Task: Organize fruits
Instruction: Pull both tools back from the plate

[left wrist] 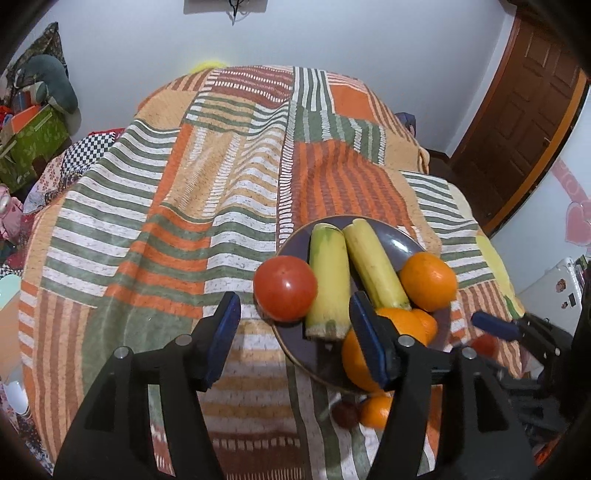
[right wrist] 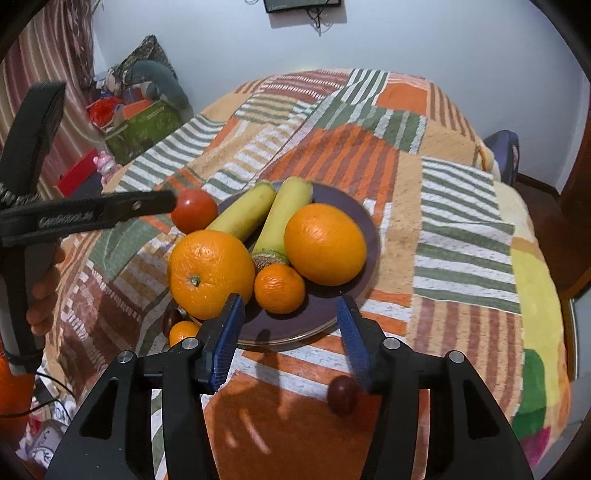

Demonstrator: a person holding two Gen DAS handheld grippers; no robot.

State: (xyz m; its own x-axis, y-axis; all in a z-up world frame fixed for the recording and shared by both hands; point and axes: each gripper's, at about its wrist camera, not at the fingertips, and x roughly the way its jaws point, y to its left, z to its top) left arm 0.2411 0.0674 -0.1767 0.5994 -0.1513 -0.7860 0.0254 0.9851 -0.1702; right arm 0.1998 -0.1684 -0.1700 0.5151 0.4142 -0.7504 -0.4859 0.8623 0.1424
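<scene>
Two bananas (right wrist: 258, 218) lie lengthwise on the plate (right wrist: 369, 236), pointing away beyond both half-open, empty jaws; cut ends face the jaws.

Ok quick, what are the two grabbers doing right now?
Left gripper: open, holding nothing.
Right gripper: open, holding nothing.

Over the whole surface, a patchwork bedspread (left wrist: 221, 206) in orange, green and white stripes. At about ten o'clock, beside the white wall (right wrist: 443, 37), a green patterned box (right wrist: 144, 129) full of small items, with a grey-green cushion (right wrist: 159, 79) just behind it and a striped curtain (right wrist: 48, 48) at the far edge. At two o'clock in the left wrist view, a brown panelled wooden door (left wrist: 524, 122); at twelve o'clock, a dark object with hanging cables (right wrist: 303, 7) on the wall.
</scene>
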